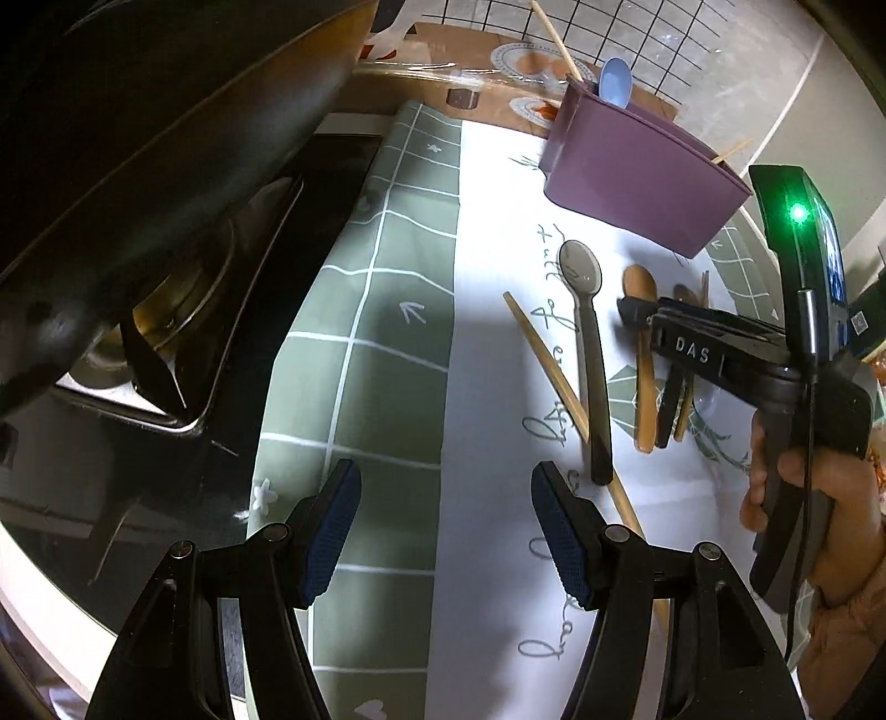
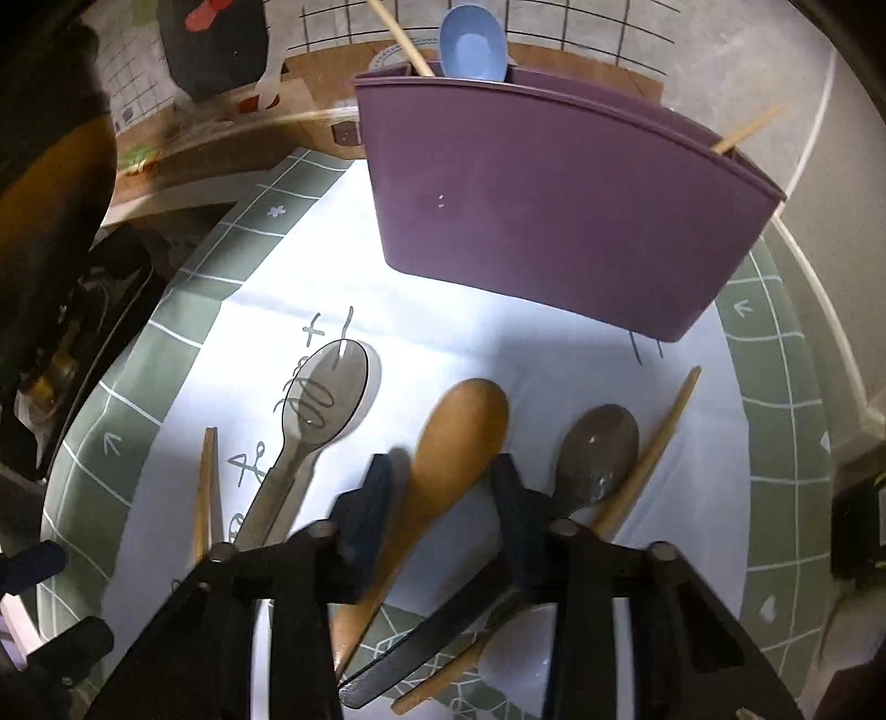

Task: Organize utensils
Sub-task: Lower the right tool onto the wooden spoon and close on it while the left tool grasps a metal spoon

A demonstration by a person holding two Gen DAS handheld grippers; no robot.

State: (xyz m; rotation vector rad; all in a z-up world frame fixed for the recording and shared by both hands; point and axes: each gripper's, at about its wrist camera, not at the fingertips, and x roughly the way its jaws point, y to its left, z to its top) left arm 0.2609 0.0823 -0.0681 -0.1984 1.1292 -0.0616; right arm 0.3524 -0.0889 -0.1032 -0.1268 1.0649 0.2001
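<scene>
A purple utensil holder stands at the back of the mat, with a blue spoon and chopsticks in it; it also shows in the left wrist view. On the mat lie a clear grey spoon, a wooden spoon, a dark brown spoon and loose chopsticks. My right gripper is open, its fingers either side of the wooden spoon's neck. My left gripper is open and empty over the mat, left of the grey spoon.
A dark pan sits on a gas stove to the left. The green and white mat covers the counter. A tiled wall and boxes are behind the holder.
</scene>
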